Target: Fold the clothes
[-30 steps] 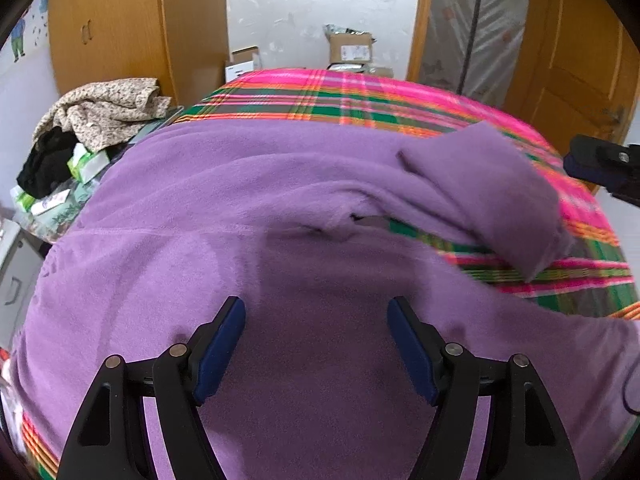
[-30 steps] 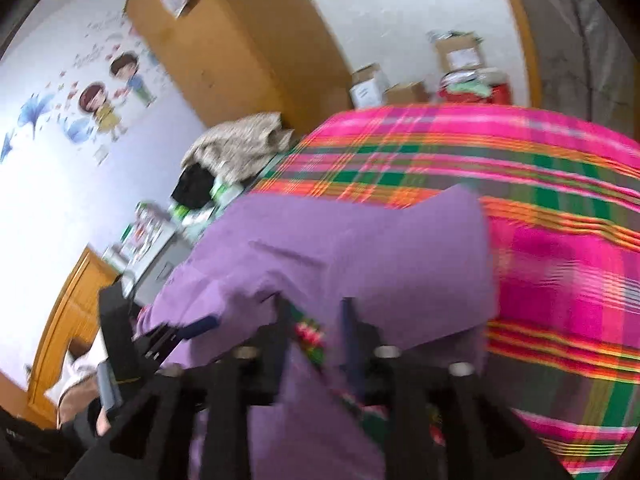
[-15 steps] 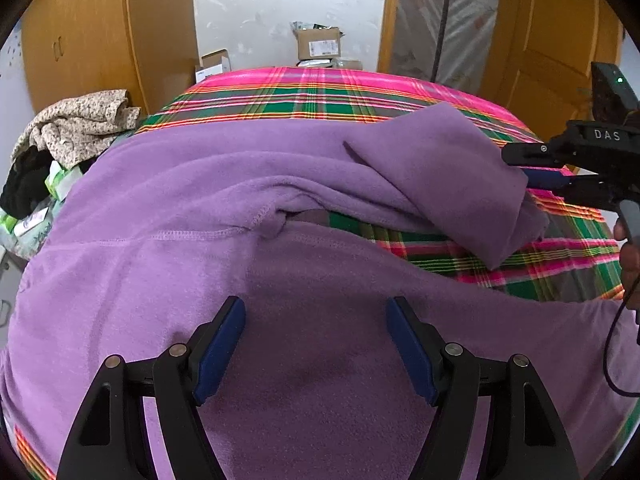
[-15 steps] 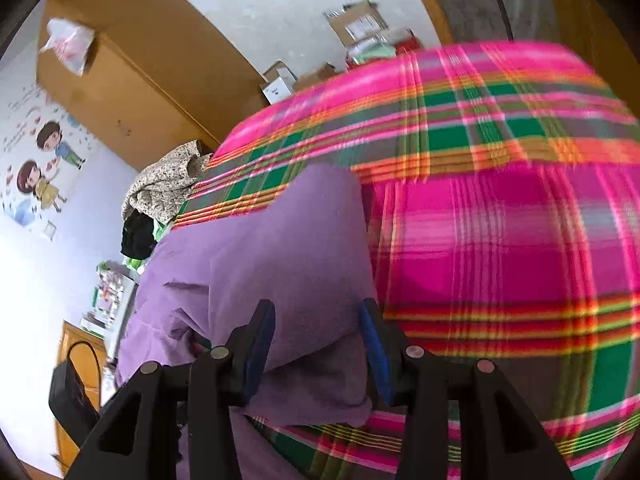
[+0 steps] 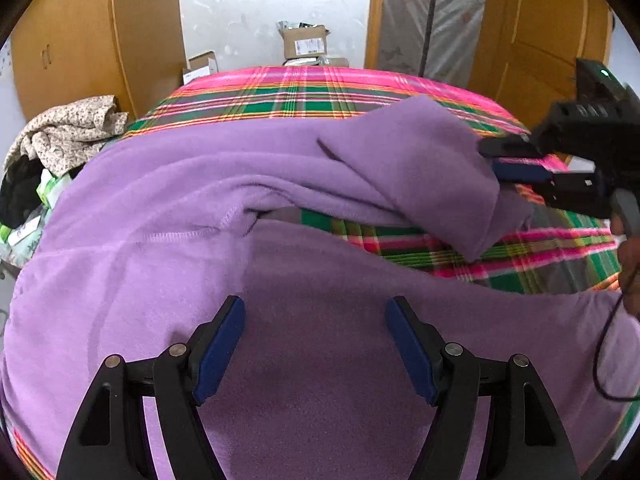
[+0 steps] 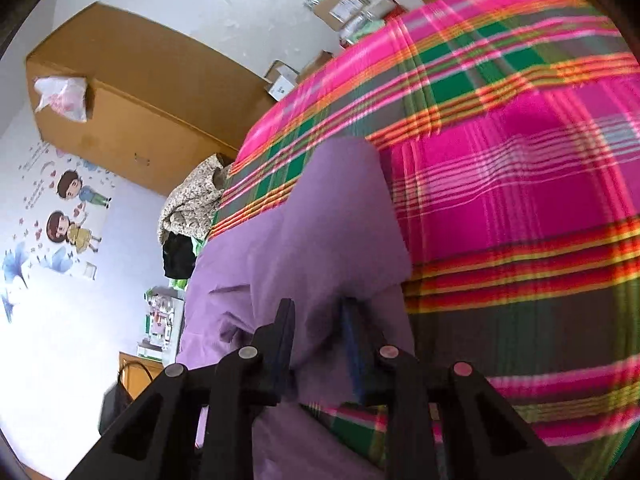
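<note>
Two grippers work over one purple fleece garment (image 5: 168, 208) spread across a bed covered with a pink, green and orange plaid blanket (image 5: 304, 92). The garment takes up the near half of the bed and runs off towards its left edge, while the far edge and the right side of the blanket lie bare. One sleeve (image 5: 424, 168) is folded back over the garment's body, slanting towards the right edge of the bed, with a strip of plaid showing beneath its cuff end.

The left gripper (image 5: 316, 344) hangs over the near part of the garment with its blue-padded fingers (image 5: 218, 346) wide apart and nothing between them; whether their tips touch the fleece cannot be told.

The right gripper (image 6: 318, 336) reaches in from the right edge of the bed. Its jaws have just been closing, and the end of the sleeve (image 6: 336, 232) sits between them, the cloth bunching where the fingers (image 6: 352, 344) clamp it.

Beyond the left edge of the bed lies a heap of floral cloth (image 5: 68, 128) on top of something black. Cardboard boxes (image 5: 304, 42) stand past the far edge, against the white wall between wooden wardrobes (image 5: 80, 44).
</note>
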Available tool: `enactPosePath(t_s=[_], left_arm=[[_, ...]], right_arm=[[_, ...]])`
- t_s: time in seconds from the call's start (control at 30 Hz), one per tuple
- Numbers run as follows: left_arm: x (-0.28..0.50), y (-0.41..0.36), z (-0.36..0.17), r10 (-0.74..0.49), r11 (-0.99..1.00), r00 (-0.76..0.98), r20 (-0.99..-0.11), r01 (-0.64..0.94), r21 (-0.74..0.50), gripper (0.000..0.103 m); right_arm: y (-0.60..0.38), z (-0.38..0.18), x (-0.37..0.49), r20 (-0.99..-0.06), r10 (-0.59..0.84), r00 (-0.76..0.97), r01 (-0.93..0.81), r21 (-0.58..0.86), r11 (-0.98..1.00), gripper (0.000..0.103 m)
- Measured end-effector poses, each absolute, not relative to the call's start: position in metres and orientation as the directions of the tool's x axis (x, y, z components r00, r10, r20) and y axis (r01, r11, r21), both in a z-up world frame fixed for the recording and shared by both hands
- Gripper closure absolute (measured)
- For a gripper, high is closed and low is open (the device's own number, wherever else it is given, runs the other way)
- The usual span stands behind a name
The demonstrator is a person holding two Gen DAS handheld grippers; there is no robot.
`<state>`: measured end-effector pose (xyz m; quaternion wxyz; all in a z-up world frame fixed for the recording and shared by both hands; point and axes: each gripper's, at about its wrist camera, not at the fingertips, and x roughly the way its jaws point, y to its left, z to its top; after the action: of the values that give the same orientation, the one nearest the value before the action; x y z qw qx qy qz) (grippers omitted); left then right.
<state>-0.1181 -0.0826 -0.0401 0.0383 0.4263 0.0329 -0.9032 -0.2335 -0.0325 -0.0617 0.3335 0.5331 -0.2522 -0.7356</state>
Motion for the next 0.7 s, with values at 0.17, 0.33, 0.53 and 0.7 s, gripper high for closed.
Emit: enactPosePath(t_s=[0.17, 0.33, 0.53, 0.7], left_arm=[[-0.118, -0.078, -0.042, -0.047, -0.996, -0.628, -0.777, 0.092, -0.013, 0.028], [-0.118, -0.08, -0.042, -0.047, -0.996, -0.627, -0.777, 0.091, -0.013, 0.027], [-0.119, -0.082, -0.041, -0.044, -0.996, -0.627, -0.778, 0.09, -0.017, 0.027], [-0.118, -0.082, -0.041, -0.043, -0.996, -0.627, -0.778, 0.09, -0.017, 0.027]], right_arm=[[-0.031, -0.065, -0.25, -0.573, -0.782, -0.246, 0.164, 0.77, -0.616, 0.082], [-0.022, -0.037, -0.247, -0.527, -0.776, -0.347, 0.232, 0.753, -0.615, 0.097], [0.041, 0.021, -0.234, -0.494, -0.663, -0.562, 0.256, 0.658, -0.708, 0.098], [0.101, 0.066, -0.217, -0.49, -0.46, -0.741, 0.184, 0.511, -0.84, 0.098]])
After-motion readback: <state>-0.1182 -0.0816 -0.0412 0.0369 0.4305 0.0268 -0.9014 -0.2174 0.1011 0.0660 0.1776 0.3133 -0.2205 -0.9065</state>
